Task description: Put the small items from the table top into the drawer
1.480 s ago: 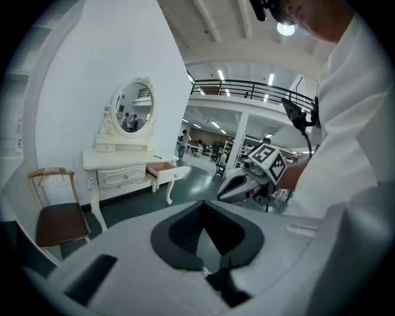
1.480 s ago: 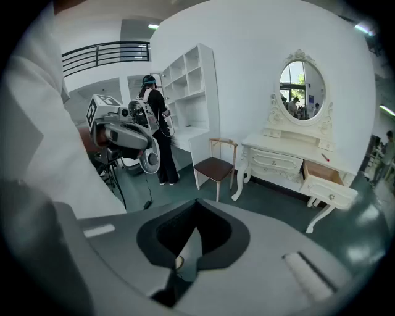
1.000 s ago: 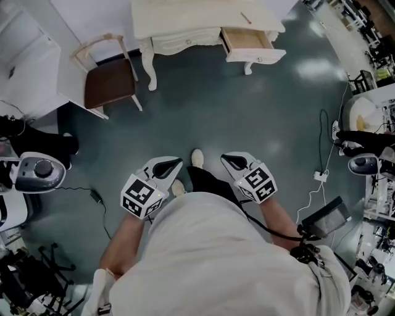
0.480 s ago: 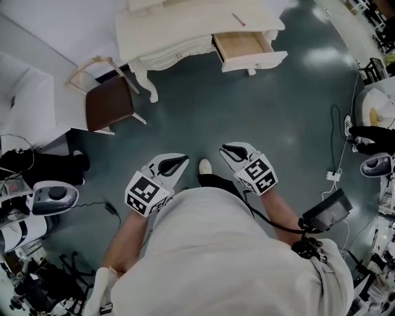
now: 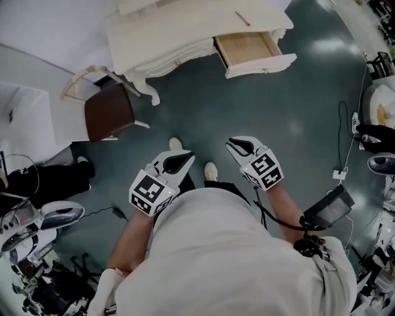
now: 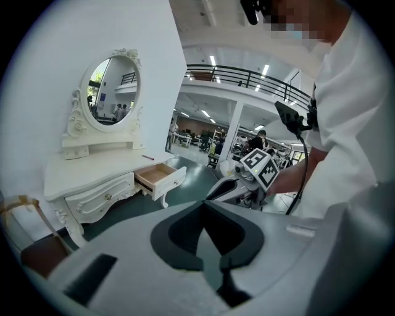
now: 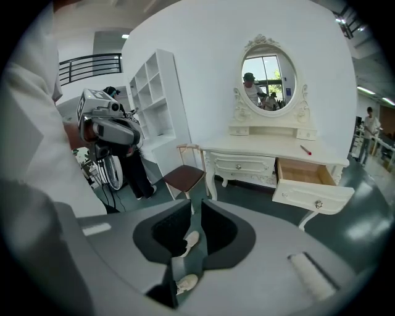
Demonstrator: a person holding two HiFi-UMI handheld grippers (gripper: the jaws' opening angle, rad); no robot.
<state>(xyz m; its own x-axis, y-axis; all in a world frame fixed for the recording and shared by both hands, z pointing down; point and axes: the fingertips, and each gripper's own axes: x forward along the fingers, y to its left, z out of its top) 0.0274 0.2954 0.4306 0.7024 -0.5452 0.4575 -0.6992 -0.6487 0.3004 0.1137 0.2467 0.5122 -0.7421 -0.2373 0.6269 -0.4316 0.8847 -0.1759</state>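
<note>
A cream dressing table (image 5: 179,28) stands far ahead, its right drawer (image 5: 250,48) pulled open and looking empty. A red pen (image 5: 242,18) lies on the table top above the drawer; it also shows as the pen (image 7: 305,150) in the right gripper view. Both grippers hang at waist height over the floor, well short of the table. My left gripper (image 5: 189,155) is shut with nothing in it. My right gripper (image 5: 229,143) is also shut and holds nothing; only a thin slit shows between its jaws. The left gripper view shows the drawer (image 6: 157,176) and the oval mirror (image 6: 111,89).
A brown-seated chair (image 5: 110,111) stands left of the table, and a white shelf unit (image 7: 154,99) beyond it. A person in black (image 5: 49,179) and equipment (image 5: 37,216) are at the left. Cables (image 5: 342,148) and gear lie at the right. Grey floor separates me from the table.
The table and drawer have come slightly nearer and tilted in the head view as the person steps toward them. Both grippers stay shut and held as before.
</note>
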